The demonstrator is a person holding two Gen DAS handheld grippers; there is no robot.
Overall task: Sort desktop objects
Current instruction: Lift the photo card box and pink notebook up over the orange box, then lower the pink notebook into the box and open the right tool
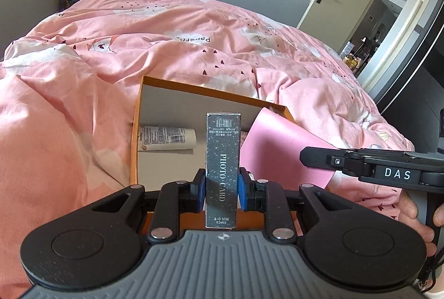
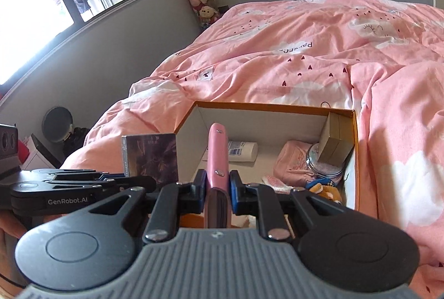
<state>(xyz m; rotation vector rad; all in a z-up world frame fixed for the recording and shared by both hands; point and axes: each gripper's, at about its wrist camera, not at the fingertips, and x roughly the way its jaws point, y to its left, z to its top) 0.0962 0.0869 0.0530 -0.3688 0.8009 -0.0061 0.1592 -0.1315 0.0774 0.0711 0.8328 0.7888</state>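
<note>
Two hand-held tools hovered over an open orange box (image 2: pixel 354 160) resting on a bed covered by a pink quilt (image 1: pixel 166 30). The left tool (image 1: pixel 222 189) was clamped narrowly on a dark, speckled photo card box (image 1: pixel 223 160), held upright above the box's near edge. The right tool (image 2: pixel 217 189) gripped a pink notebook (image 2: pixel 218 152) by its spine side, its blue pads (image 2: pixel 234 193) pressed tight against both covers. Inside the orange box lay a white tube (image 1: pixel 166 138), a pink pouch (image 2: pixel 291 160), a round glass jar (image 2: pixel 323 166), a small tan carton (image 2: pixel 333 143) leaning against the right wall, and a plush toy (image 2: pixel 324 189).
</note>
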